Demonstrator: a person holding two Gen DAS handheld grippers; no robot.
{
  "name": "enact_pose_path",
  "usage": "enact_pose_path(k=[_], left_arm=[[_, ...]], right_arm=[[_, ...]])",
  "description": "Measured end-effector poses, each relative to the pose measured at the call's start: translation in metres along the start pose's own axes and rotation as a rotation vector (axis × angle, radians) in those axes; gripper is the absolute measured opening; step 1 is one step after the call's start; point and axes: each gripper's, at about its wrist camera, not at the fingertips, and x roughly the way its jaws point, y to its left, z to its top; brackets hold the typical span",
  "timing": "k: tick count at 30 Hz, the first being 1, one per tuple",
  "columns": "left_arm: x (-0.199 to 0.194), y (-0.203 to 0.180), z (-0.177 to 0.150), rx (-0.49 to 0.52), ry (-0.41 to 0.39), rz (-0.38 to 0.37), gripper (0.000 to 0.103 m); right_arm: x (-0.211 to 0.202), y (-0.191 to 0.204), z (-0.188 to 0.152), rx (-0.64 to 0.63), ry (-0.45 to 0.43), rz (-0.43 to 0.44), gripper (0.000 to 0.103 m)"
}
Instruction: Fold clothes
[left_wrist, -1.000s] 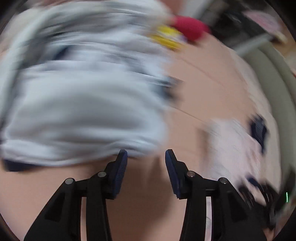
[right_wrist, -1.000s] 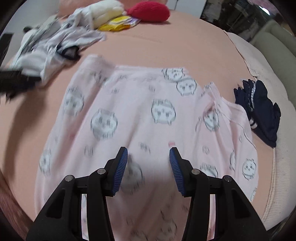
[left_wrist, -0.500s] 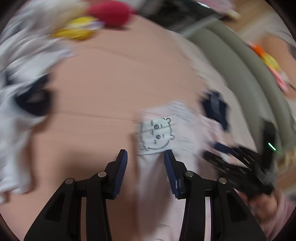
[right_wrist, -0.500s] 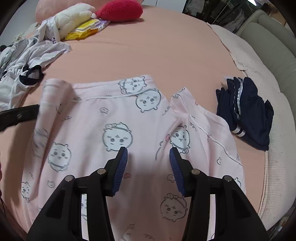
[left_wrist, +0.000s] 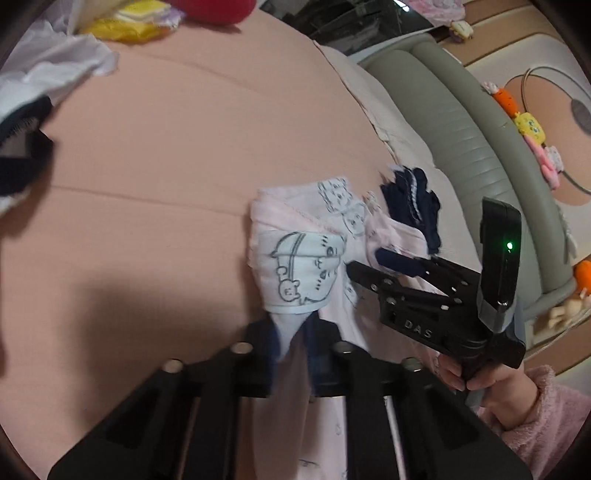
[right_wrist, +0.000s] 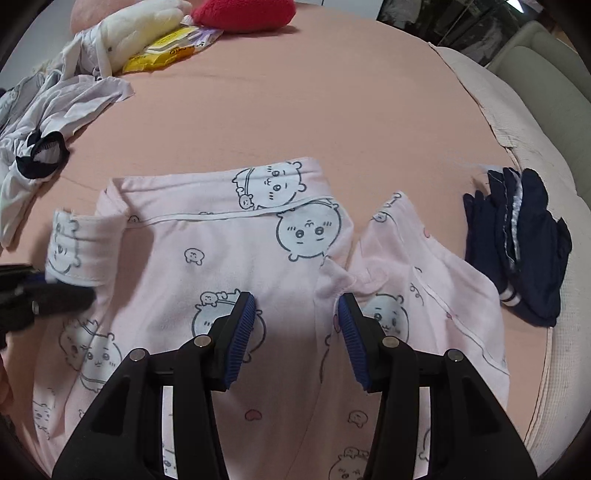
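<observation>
At the bottom of the left wrist view, the left claw (left_wrist: 291, 347) is closing its jaws on a turned-up corner of the pink pyjama garment (right_wrist: 229, 266), apparently already pinching the cloth. In the right wrist view the right claw (right_wrist: 295, 332) hangs released over the garment's middle, gripping nothing. The garment lies spread across the peach bed (right_wrist: 295, 110). A folded navy garment (right_wrist: 517, 243) rests at right, white clothes (right_wrist: 55, 118) pile at upper left, and a red cushion (right_wrist: 243, 14) sits at the top.
</observation>
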Motion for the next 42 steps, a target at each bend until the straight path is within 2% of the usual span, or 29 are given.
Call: enact_pose_path(k=[3,4,6,7,10,11,13,14,17,21,22,23,24,25,26,29,30,31,32,34,35,37,38,39,40,41,42], left_arm=[[-0.024,0.007,0.009,-0.028,-0.067,0.079,0.009],[-0.035,0.01,0.011,-0.024,-0.082,0.136,0.009],[-0.054,0.012,0.012,0.022,-0.07,0.308,0.009],[-0.057,0.013,0.011,0.032,-0.057,0.346,0.009],[-0.059,0.021,0.008,-0.006,-0.01,0.391,0.013],[-0.061,0.025,0.007,-0.014,0.006,0.406,0.015],[-0.068,0.031,0.004,-0.017,0.036,0.433,0.028],[-0.07,0.033,0.003,-0.008,0.046,0.434,0.035],[-0.074,0.042,0.003,-0.025,0.051,0.377,0.036],[-0.076,0.064,0.002,-0.094,0.065,0.267,0.036],[-0.072,0.068,0.002,-0.117,0.069,0.229,0.036],[-0.067,0.068,0.002,-0.125,0.068,0.201,0.036],[-0.063,0.066,0.002,-0.123,0.061,0.184,0.037],[-0.059,0.065,0.002,-0.121,0.054,0.166,0.037],[-0.057,0.063,0.003,-0.118,0.043,0.158,0.037],[-0.053,0.059,0.006,-0.103,0.003,0.168,0.033],[-0.052,0.058,0.007,-0.095,-0.003,0.194,0.024],[-0.053,0.057,0.008,-0.085,-0.006,0.217,0.023],[-0.054,0.056,0.009,-0.078,-0.004,0.231,0.023],[-0.054,0.057,0.012,-0.075,0.003,0.241,0.023],[-0.054,0.058,0.012,-0.08,0.007,0.233,0.024],[-0.051,0.059,0.012,-0.08,0.013,0.226,0.026],[-0.048,0.057,0.012,-0.067,0.007,0.241,0.026],[-0.047,0.055,0.012,-0.055,-0.001,0.251,0.024],[-0.047,0.053,0.012,-0.044,-0.012,0.261,0.018],[-0.049,0.05,0.013,-0.033,-0.03,0.27,0.009],[-0.053,0.047,0.014,-0.023,-0.051,0.277,0.009]], right_arm=[[-0.007,-0.004,0.006,0.002,-0.029,0.019,0.048],[-0.013,-0.007,0.01,0.005,-0.063,0.021,0.048],[-0.019,-0.011,0.02,0.005,-0.103,0.0,0.048],[-0.018,-0.012,0.025,0.002,-0.109,-0.014,0.049],[-0.006,-0.016,0.042,-0.018,-0.098,-0.05,0.049],[-0.002,-0.017,0.044,-0.023,-0.091,-0.037,0.049],[0.005,-0.019,0.048,-0.032,-0.078,-0.011,0.049],[0.009,-0.019,0.05,-0.037,-0.071,0.002,0.05],[0.016,-0.011,0.053,-0.109,-0.059,0.047,0.064],[0.035,0.001,0.057,-0.211,-0.004,0.085,0.067],[0.037,-0.005,0.06,-0.174,0.01,0.125,0.066],[0.04,-0.011,0.063,-0.137,0.024,0.166,0.046],[0.039,-0.016,0.064,-0.089,0.027,0.219,0.035],[0.036,-0.017,0.064,-0.07,0.024,0.258,0.014],[0.033,-0.013,0.061,-0.096,0.016,0.259,0.009],[0.022,-0.002,0.052,-0.147,-0.018,0.257,0.009],[0.017,-0.002,0.053,-0.138,-0.036,0.246,0.01],[0.013,-0.003,0.053,-0.13,-0.054,0.236,0.019],[0.008,-0.005,0.055,-0.13,-0.077,0.227,0.036],[0.0,-0.008,0.059,-0.132,-0.105,0.234,0.056],[-0.002,-0.01,0.062,-0.134,-0.111,0.249,0.06],[0.007,-0.006,0.067,-0.165,-0.056,0.272,0.061],[0.012,-0.006,0.064,-0.184,-0.015,0.257,0.061],[0.02,-0.004,0.061,-0.201,0.015,0.255,0.059],[0.028,-0.002,0.058,-0.219,0.045,0.252,0.044],[0.027,-0.001,0.056,-0.221,0.023,0.247,0.035],[0.025,-0.001,0.055,-0.222,0.0,0.242,0.018]])
